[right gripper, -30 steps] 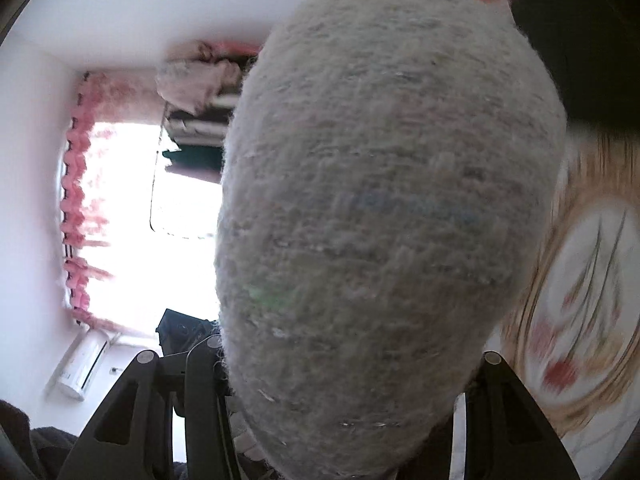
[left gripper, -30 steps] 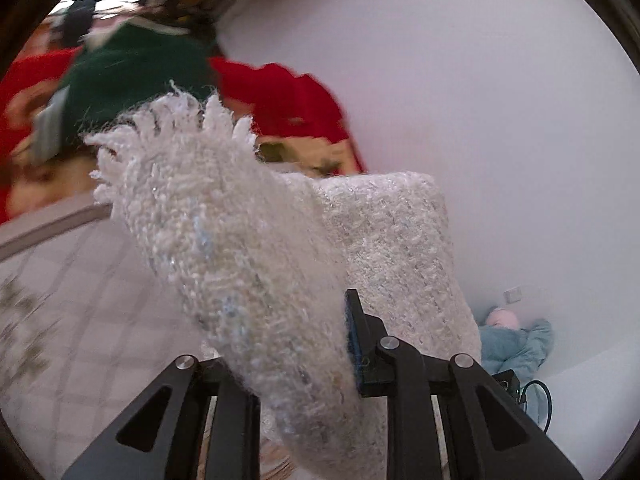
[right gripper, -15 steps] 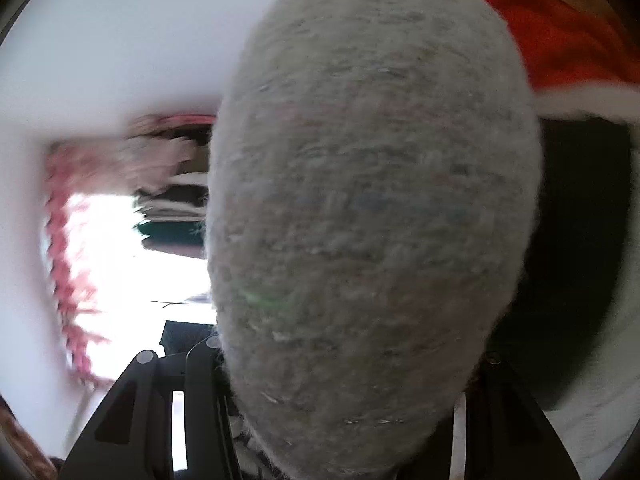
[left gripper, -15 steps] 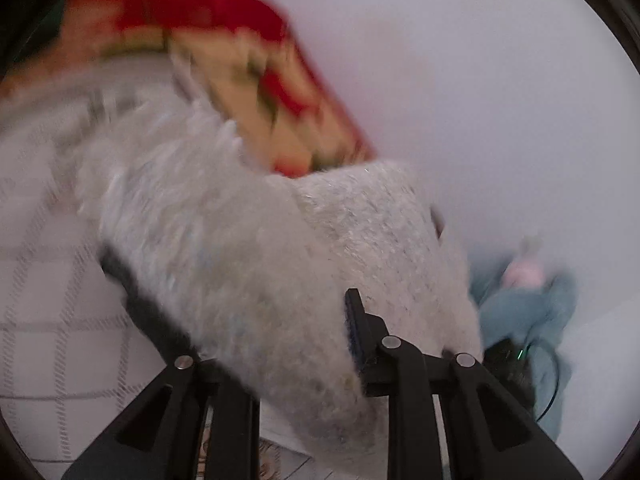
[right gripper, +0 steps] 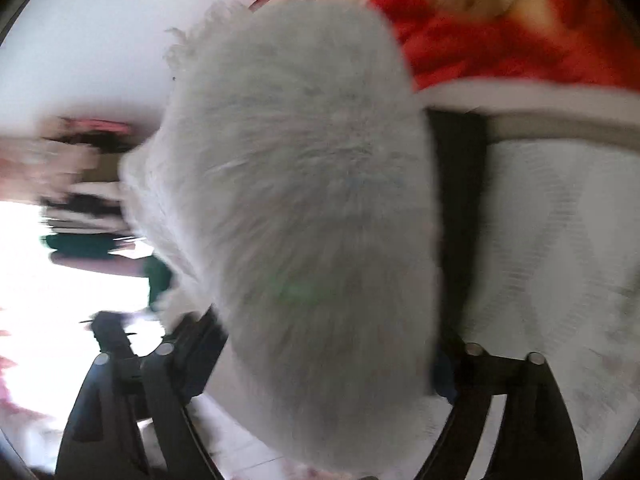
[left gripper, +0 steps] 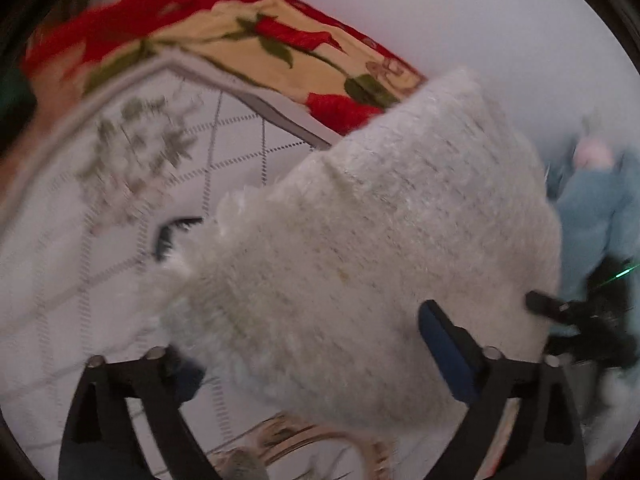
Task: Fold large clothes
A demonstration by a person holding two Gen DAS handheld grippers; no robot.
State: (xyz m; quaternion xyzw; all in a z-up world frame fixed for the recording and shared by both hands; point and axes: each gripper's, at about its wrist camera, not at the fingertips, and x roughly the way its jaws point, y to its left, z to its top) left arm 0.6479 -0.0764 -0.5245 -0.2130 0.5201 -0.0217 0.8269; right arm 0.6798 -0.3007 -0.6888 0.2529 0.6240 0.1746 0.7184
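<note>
Fuzzy white knit point(left gripper: 360, 248) lies on quilted bed point(left gripper: 72, 280), long axis running from left claw point(left gripper: 316, 356) up-right. Both claws just opened wide – knit between, ungripped; right claw point(right gripper: 320, 364) likewise.

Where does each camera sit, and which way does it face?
Left wrist: sits on the left gripper, faces down along its wide-apart fingers at the white sweater on the quilt, floral blanket behind.
Right wrist: sits on the right gripper, faces the sweater close up, bright window on the left.
Shared: the sweater, quilt and blanket. Both grippers' jaws have just opened with the sweater between them.
</note>
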